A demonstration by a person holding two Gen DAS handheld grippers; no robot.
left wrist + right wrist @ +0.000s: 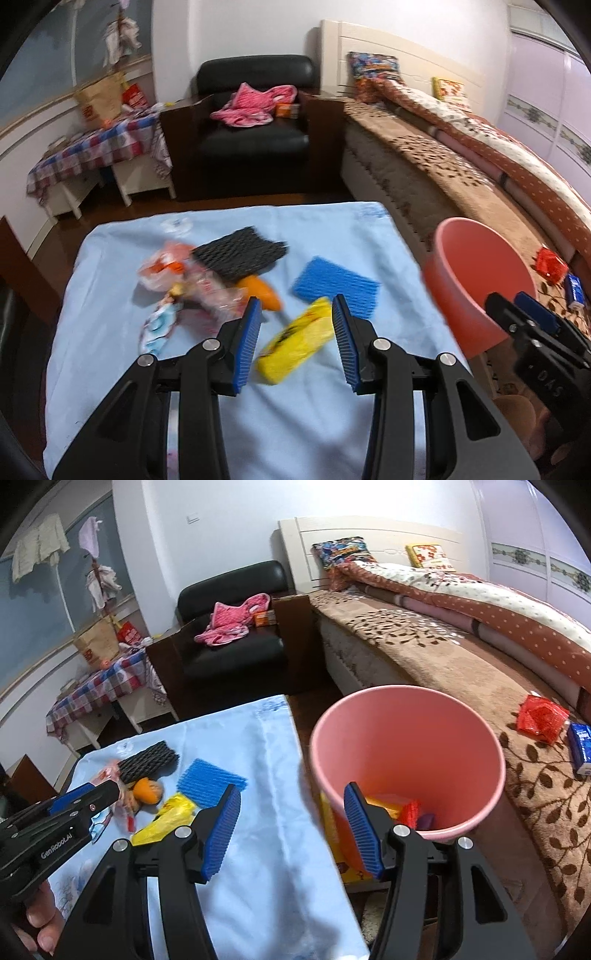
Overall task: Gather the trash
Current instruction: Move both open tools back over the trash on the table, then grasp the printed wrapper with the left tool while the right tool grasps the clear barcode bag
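From the left wrist view, the left gripper [296, 334] hangs with jaws apart and empty over a light blue cloth [332, 229], a crumpled yellow wrapper [295, 347] framed between its fingers; uncollected trash spreads from ten to one o'clock: clear snack wrappers [177, 273], black foam netting [240, 253], an orange peel [260, 291], blue foam netting [334, 284]. From the right wrist view, the right gripper [291, 830] is released, holding nothing, and the pink bin [408, 760] at one o'clock already holds a few red and orange scraps, so I judge collection partly done.

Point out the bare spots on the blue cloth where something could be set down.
Free: the strip of blue cloth between the blue foam net and the pink bucket, and the near edge. Crowded: the far-left wrapper pile around the black foam net.
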